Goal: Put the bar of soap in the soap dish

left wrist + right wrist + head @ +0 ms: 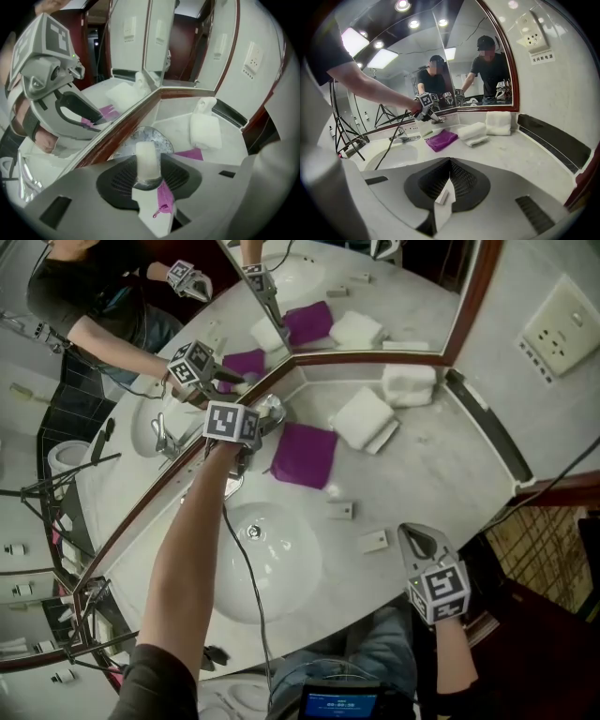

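Note:
The pale bar of soap (147,159) stands upright between the jaws of my left gripper (149,180), which is shut on it. Just beyond it, against the mirror's wooden frame, lies the silvery soap dish (157,136), with the soap right over its near edge. From the head view the left gripper (261,423) is at the soap dish (273,407) in the back corner of the counter; the soap is hidden there. My right gripper (418,542) hovers shut and empty over the counter's front right, seen in its own view as a closed pair of jaws (448,177).
A purple cloth (305,455) lies right of the dish. Folded white towels (364,418) (409,383) sit toward the back corner. The round basin (267,559) is in front, with two small boxes (340,510) (375,541) beside it. Mirrors (356,296) line the back.

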Action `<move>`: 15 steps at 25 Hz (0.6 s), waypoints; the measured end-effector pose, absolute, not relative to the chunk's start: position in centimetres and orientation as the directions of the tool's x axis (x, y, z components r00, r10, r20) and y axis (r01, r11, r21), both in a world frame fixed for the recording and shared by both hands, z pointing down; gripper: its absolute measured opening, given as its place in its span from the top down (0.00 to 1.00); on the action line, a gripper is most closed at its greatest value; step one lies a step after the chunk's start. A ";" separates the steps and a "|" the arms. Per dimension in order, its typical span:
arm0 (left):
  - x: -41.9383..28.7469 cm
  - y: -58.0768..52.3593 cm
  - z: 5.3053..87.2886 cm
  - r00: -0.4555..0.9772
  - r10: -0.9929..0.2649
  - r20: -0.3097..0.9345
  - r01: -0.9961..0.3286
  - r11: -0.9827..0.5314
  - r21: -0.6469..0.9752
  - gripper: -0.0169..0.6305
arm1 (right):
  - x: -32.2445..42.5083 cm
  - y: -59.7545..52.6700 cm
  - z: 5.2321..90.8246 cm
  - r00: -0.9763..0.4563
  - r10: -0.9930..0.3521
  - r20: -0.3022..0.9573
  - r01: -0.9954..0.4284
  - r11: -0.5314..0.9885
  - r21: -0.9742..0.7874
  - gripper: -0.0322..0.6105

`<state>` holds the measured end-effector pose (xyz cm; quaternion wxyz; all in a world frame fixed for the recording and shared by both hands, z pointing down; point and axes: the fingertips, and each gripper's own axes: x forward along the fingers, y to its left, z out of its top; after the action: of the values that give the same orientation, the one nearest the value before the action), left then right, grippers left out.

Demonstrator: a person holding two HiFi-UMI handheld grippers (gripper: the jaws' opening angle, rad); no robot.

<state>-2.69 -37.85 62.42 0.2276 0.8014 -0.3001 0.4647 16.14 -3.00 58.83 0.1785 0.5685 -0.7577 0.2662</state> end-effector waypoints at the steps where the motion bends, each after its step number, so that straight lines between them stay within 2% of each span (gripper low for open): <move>1: -2.5 -37.9 62.4 0.394 -0.275 0.877 -0.689 -0.720 0.084 0.76 | 16.2 -3.0 58.9 -0.293 -0.767 0.571 -0.956 0.215 -0.201 0.92; 4: -2.0 -38.3 62.2 0.412 -0.295 0.862 -0.672 -0.737 0.068 0.77 | 16.2 -3.0 59.2 -0.303 -0.771 0.561 -0.953 0.225 -0.205 0.92; 9: -3.2 -38.2 62.3 0.361 -0.336 0.870 -0.706 -0.708 0.019 0.77 | 16.0 -2.7 58.9 -0.297 -0.761 0.576 -0.955 0.225 -0.195 0.92; 15: -2.4 -37.5 59.4 0.406 -0.379 0.831 -0.719 -0.694 0.034 0.77 | 16.1 -2.3 58.2 -0.300 -0.757 0.581 -0.954 0.230 -0.192 0.92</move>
<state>-2.45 -37.51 59.40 0.1981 0.8148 -0.3369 0.4283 16.11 -2.31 58.18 0.1869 0.5614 -0.7617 0.2638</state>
